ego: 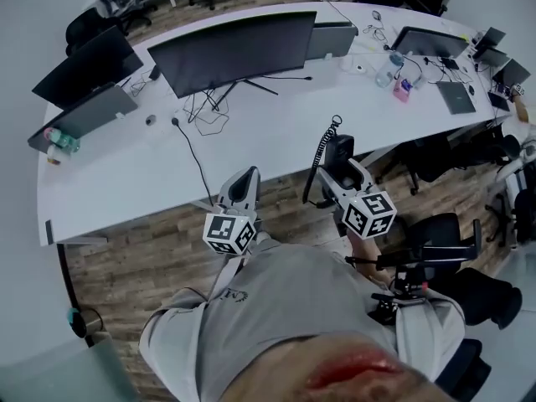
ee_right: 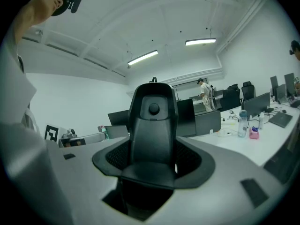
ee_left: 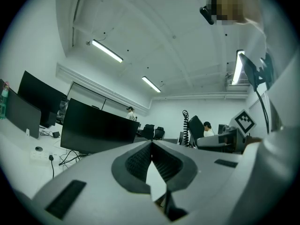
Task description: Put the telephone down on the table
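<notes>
In the head view, a long curved white table carries a wide dark monitor, loose cables and a clear bottle farther along. The left gripper is held low in front of the person, by the table's near edge, with its marker cube facing the camera. The right gripper sits just beside it and holds the black telephone upright in the air near that same edge, not resting on the table. The telephone's coiled cord runs along its left side, and a dark office chair stands on the wooden floor to the right. In the left gripper view, the ribbed dark fingers are pressed together at their tips with nothing between them; beyond them are the back of the monitor, the raised telephone with its cord off to the right, and strip lights on the ceiling. In the right gripper view, the fingers are clamped on the lower part of the telephone, one on each side, and the handset rises straight up between them, filling the centre of the picture. Behind it the table stretches away to the right with the bottle on it, and a person stands far off.
</notes>
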The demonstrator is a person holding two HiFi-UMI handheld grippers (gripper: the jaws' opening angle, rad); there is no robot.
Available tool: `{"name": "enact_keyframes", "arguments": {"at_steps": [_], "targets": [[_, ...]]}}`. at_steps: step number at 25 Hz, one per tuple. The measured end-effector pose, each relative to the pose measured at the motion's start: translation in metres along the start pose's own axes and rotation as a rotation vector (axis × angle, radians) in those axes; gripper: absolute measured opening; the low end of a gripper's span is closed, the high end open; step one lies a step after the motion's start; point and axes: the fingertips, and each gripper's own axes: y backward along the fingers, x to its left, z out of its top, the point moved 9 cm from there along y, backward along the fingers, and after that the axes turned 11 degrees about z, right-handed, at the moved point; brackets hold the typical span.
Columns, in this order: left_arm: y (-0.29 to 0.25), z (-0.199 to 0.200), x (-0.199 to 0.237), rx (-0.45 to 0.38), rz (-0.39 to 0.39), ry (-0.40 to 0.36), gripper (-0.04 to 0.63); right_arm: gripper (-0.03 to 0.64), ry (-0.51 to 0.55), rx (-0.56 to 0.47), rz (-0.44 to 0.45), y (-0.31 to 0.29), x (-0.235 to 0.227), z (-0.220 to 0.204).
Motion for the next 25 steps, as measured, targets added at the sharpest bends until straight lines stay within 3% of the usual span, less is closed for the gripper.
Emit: {"name": "enact_keyframes", "arguments": {"at_steps": [10,18,25], "targets": [[-0.028,-0.004,0.055,0.007,-0.095,-0.067,0.011,0.281,-0.020,0.021,-0.072,-0.035,0.016,-0.007],[-0.030,-0.010,0.077,0.027,-0.021,-0.021,0.011,0.281,-0.025,0.067,-0.041,-0.060,0.011,-0.007],[-0.035,0.002,0.085,-0.006,0.073,-0.032,0.011,0.281,-0.018,0.067,0.089,-0.118,-0.010,0.010]]}}
